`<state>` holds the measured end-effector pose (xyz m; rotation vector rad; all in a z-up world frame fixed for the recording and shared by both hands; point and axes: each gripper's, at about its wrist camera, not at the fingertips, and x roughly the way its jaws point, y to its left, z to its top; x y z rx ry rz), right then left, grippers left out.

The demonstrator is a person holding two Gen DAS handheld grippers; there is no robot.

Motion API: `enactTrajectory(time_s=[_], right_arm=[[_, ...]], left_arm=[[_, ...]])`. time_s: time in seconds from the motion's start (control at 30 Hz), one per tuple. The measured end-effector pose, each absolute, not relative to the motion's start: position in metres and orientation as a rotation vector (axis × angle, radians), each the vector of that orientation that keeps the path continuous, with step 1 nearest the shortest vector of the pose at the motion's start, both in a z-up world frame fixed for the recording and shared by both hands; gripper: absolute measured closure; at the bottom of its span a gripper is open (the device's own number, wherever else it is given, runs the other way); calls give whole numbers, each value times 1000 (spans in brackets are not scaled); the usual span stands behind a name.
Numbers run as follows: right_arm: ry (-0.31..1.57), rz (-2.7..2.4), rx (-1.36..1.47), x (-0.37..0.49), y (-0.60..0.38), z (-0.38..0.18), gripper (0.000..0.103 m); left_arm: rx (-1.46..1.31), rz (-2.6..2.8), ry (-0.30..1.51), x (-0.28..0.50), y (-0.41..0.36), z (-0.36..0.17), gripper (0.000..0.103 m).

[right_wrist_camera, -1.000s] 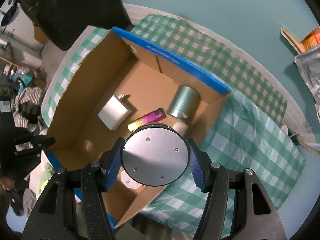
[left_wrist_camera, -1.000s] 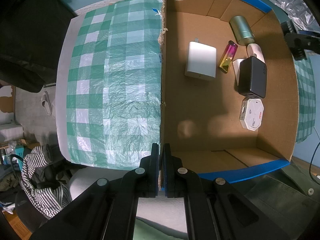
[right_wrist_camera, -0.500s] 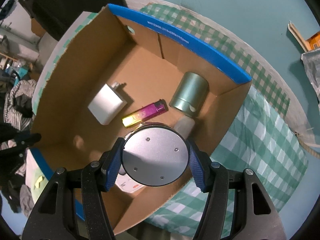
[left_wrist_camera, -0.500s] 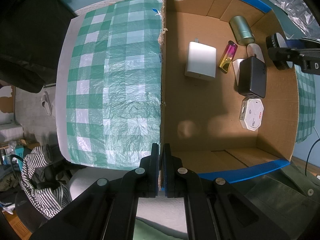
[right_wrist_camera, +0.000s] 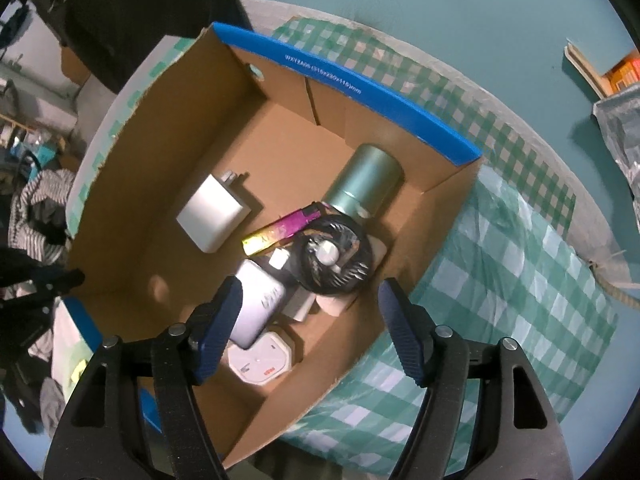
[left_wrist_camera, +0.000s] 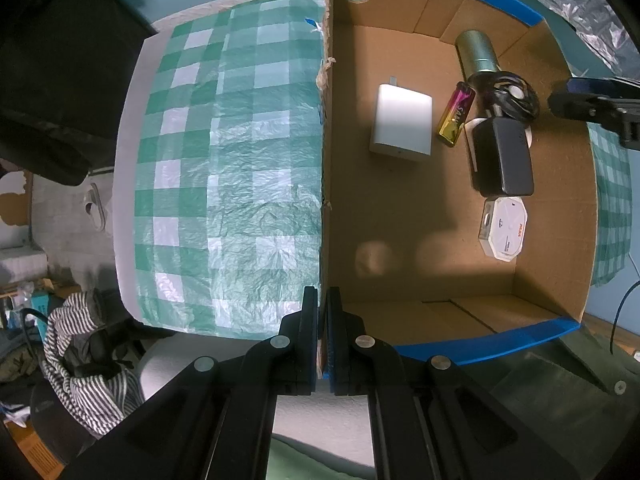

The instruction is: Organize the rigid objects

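Note:
My left gripper (left_wrist_camera: 324, 320) is shut on the near end of the left wall of the open cardboard box (left_wrist_camera: 400, 200). Above the box's right side, my right gripper (right_wrist_camera: 310, 286) has its jaws opening with nothing between them. Below it a round black fan-like disc (right_wrist_camera: 332, 254) rests on the other items, next to a green cylinder (right_wrist_camera: 364, 186) and a pink-yellow lighter (right_wrist_camera: 280, 232). A white charger (left_wrist_camera: 402, 124), a dark rectangular block (left_wrist_camera: 502, 156) and a white octagonal case (left_wrist_camera: 504, 226) also lie in the box.
The box stands on a green-checked cloth (left_wrist_camera: 232, 160) over a table. Striped clothing (left_wrist_camera: 80, 352) lies on a chair below the table's edge. A crinkled silver bag (left_wrist_camera: 580, 8) sits beyond the box's far right corner.
The right gripper's jaws spread and let go of the round disc. It now lies flipped in the box by the cylinder. The left gripper has not moved.

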<state>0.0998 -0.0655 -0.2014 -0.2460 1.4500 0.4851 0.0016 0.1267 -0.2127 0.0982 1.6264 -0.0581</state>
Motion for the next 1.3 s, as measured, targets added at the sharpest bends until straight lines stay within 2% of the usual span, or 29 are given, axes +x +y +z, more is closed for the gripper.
enactTrajectory(time_s=[0.43,0.6,0.73,0.8,0.9,1.07,1.3], right_arm=[[1339,421,-123,80,-93,-146,28],[1297,366,-51,73,-114,-119,27],[1255,314,-18,63,-133,-96,27],[1232,287,-20,59,-140,-87,27],[1195,247,-9,52,-153,-71,27],[1126,188,18,39,-176,-44,27],[1019,106,2,22,-202,-8,27]], left_arm=[[76,-31,1539,7,123,-180,97],[88,-46,1463,11,110,-152,74],[82,-56,1404,13,96,-131,64],[92,-48,1377,15,89,-122,52],[98,-55,1326,18,77,-107,39],[108,-74,1251,22,60,-85,27],[107,-101,1154,20,40,-47,21]])
